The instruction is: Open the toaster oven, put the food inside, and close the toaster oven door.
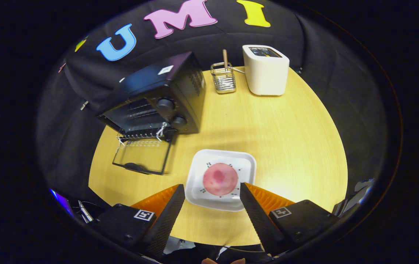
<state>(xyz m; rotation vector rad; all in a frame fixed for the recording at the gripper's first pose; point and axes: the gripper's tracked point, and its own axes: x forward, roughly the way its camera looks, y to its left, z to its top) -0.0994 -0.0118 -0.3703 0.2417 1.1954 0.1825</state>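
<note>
A black toaster oven stands on the round wooden table, beyond and to the left of my fingers. Its glass door hangs fully open, lying flat toward me, with the wire rack showing inside. A round pink slice of food lies on a white square plate just ahead of and between my fingertips. My gripper is open, fingers spread to either side of the plate's near edge, holding nothing.
A white pop-up toaster stands at the table's far side. A small wire holder with a wooden stick sits between it and the oven. Bare tabletop stretches to the right of the plate.
</note>
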